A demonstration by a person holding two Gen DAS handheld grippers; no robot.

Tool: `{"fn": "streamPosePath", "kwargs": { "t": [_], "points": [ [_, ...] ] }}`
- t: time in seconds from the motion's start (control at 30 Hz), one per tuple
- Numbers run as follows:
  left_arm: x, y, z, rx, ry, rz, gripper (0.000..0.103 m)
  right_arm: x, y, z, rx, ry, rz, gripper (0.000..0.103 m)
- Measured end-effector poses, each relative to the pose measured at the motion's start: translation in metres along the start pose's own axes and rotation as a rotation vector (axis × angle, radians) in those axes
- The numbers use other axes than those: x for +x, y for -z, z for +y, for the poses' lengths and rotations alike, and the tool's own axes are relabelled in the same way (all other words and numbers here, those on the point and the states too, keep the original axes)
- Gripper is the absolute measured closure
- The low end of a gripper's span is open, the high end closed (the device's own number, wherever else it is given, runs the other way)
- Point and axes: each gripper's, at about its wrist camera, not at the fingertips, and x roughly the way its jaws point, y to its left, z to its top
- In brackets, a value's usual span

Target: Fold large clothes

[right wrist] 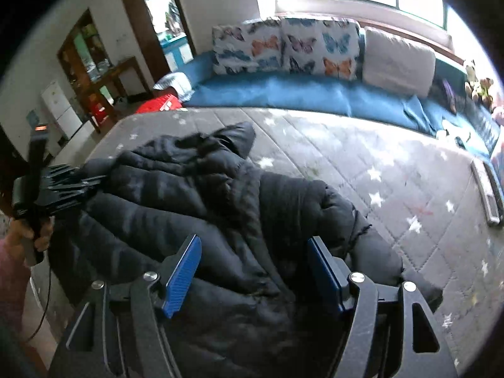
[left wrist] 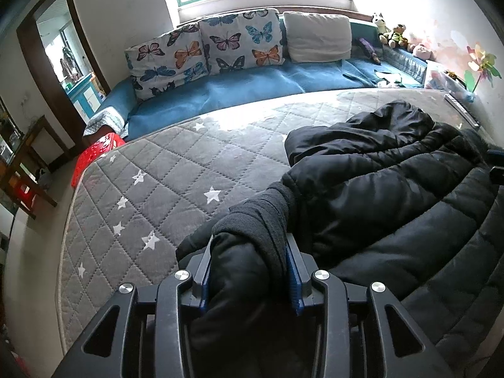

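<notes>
My left gripper (left wrist: 249, 271) has its jaws clamped on the cuff of the black jacket (left wrist: 393, 195), which lies crumpled on the bed (left wrist: 151, 170). My right gripper (right wrist: 255, 271) gapes over its bulk. Next, I judge, close right and fold.

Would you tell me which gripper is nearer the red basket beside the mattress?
Left. The left gripper works the mattress side nearest the red basket; the right gripper sits farther along the black puffer jacket.
</notes>
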Motion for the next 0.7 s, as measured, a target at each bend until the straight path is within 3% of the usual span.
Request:
{"fn": "streamPosePath", "kwargs": {
  "t": [0.07,0.33,0.47,0.57,0.7],
  "points": [
    [0.005,-0.002,0.003,-0.008,-0.003,0.010,0.058,0.013,-0.001,-0.005,0.020,0.006,0.022,0.026],
    [0.029,-0.002,0.012,-0.038,-0.005,0.026,0.048,0.047,0.000,-0.013,0.072,0.001,0.140,0.008],
    [0.034,-0.001,0.010,-0.026,-0.037,0.017,0.041,0.043,0.003,-0.008,0.022,0.029,0.132,0.007],
    [0.027,-0.003,0.016,-0.048,-0.004,0.014,0.041,0.028,-0.004,-0.001,0.016,0.055,0.120,0.007],
    [0.003,-0.010,0.028,-0.085,0.042,-0.017,0.041,0.005,-0.021,0.020,-0.025,0.026,0.033,0.007]
  ]
}}
